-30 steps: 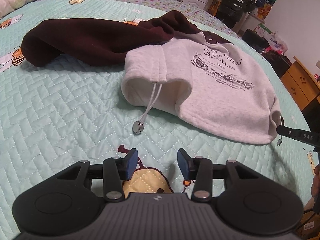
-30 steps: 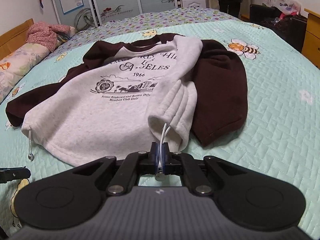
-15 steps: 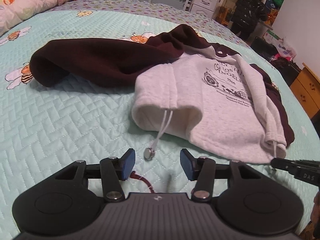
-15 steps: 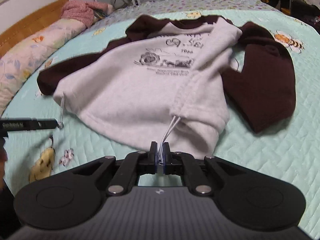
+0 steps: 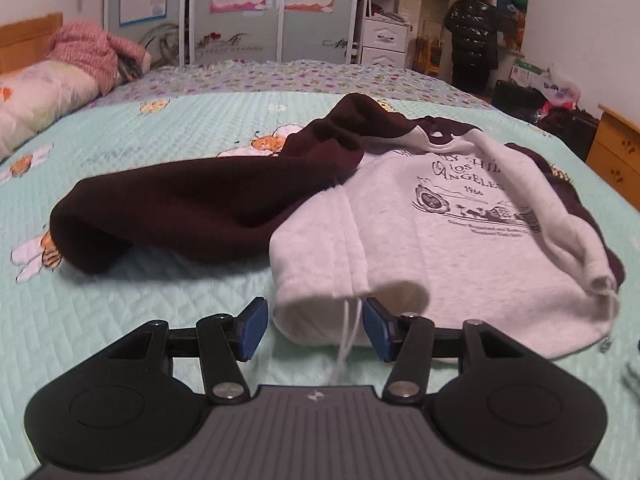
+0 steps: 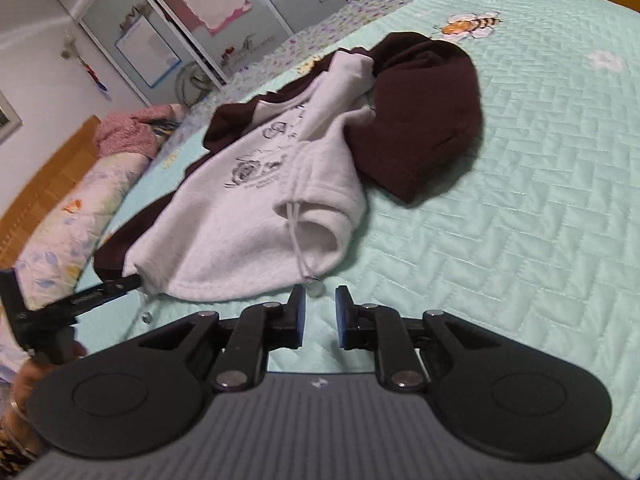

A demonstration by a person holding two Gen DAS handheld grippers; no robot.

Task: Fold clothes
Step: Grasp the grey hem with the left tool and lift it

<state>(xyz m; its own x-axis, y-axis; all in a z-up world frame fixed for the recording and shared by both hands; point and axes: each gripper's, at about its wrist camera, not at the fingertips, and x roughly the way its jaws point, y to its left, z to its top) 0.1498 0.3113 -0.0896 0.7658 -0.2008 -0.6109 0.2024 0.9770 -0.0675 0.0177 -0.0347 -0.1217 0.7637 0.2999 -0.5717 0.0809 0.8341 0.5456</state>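
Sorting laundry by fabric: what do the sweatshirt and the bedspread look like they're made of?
Sweatshirt: likely cotton-blend fleece, matte and soft; the turned-up hem shows a fuzzy inner face. Its sleeves are a dark maroon knit. Bedspread: quilted woven fabric with a slight sheen, stitched in a zigzag pattern; the fibre can't be told.

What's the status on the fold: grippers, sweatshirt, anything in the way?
Left gripper open, straddling hem corner and drawstring. Right gripper open, holding nothing, toggle just ahead. Sweatshirt rumpled, unfolded on the quilt. Nothing in the way.

Rumpled grey sweatshirt point(image 5: 460, 248) with maroon sleeves, printed front up, on the quilt.
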